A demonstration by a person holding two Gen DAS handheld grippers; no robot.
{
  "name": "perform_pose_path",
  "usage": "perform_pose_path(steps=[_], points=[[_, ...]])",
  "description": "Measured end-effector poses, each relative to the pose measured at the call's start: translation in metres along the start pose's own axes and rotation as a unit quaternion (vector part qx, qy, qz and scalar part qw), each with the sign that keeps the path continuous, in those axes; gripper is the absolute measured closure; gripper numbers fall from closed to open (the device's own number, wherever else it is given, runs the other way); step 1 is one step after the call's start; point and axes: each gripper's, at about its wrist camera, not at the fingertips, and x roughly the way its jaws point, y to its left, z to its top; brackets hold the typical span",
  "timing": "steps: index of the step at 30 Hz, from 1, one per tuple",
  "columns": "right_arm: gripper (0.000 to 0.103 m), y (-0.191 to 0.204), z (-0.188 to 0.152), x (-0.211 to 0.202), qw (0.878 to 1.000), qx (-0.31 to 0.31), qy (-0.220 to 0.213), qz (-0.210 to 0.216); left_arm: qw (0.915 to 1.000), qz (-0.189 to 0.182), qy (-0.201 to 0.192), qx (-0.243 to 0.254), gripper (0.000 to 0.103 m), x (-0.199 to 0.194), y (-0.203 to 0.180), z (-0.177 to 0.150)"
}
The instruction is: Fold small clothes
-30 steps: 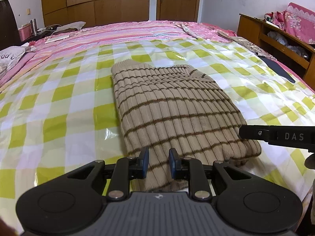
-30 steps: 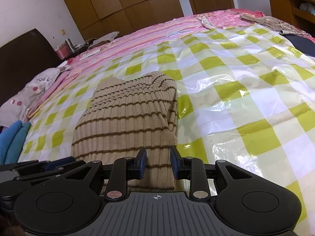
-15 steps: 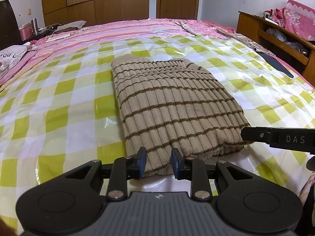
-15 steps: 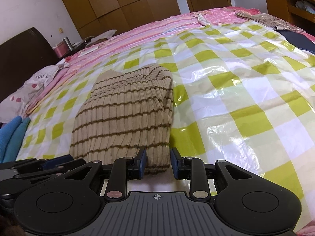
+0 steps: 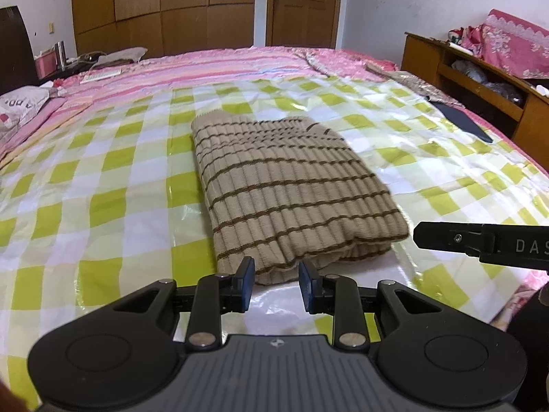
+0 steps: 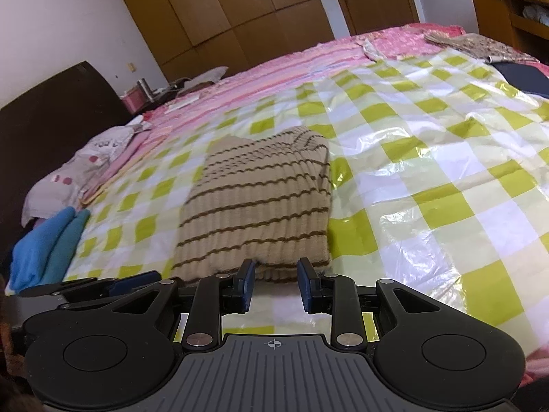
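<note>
A beige ribbed sweater with thin brown stripes [image 5: 284,185] lies folded into a thick rectangle on the yellow-and-white checked plastic sheet [image 5: 103,206] covering the bed. My left gripper [image 5: 276,271] hovers just short of its near left corner, jaws apart, with no fabric pinched. My right gripper [image 6: 276,269] hangs just short of the sweater [image 6: 260,206] at its near right corner, jaws apart and holding nothing. A finger of the right gripper [image 5: 480,240] juts in from the right in the left wrist view. The left gripper [image 6: 85,285] shows low at the left in the right wrist view.
A blue folded cloth [image 6: 44,243] and a pale pillow [image 6: 79,171] lie at the bed's left side. A dark flat object [image 5: 463,120] rests near the right edge, beside a wooden sideboard [image 5: 480,79]. Pink striped bedding [image 5: 223,65] covers the far end, before wardrobes and a door.
Both grippers drew back and up from the sweater's near edge. The left jaws, which had fabric between them, widened a little and now hold none. The sweater stays flat.
</note>
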Motion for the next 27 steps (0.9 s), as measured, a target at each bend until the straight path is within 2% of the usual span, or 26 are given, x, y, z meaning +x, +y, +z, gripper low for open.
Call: perform_pose_path(steps=[4, 12, 17, 22, 27], points=[[0.07, 0.006, -0.003, -0.019, 1.0, -0.009, -0.008, 0.008, 0.9999, -0.006, -0.01, 0.005, 0.062, -0.016, -0.006, -0.005], [0.07, 0.021, -0.01, -0.049, 0.999, -0.025, -0.017, 0.027, 0.9994, -0.019, -0.025, 0.017, 0.062, -0.043, -0.013, -0.013], [0.07, 0.028, -0.018, -0.06, 0.999, -0.033, -0.008, 0.028, 0.9993, -0.022, -0.026, 0.016, 0.061, -0.052, -0.012, -0.019], [0.07, 0.033, -0.025, -0.062, 0.999, -0.039, -0.004, 0.02, 0.9994, -0.026, -0.022, 0.009, 0.061, -0.053, -0.011, -0.026], [0.068, 0.034, -0.035, -0.051, 0.999, -0.037, 0.011, 0.009, 0.9997, -0.011, -0.017, 0.012, 0.061, -0.049, -0.008, -0.034]])
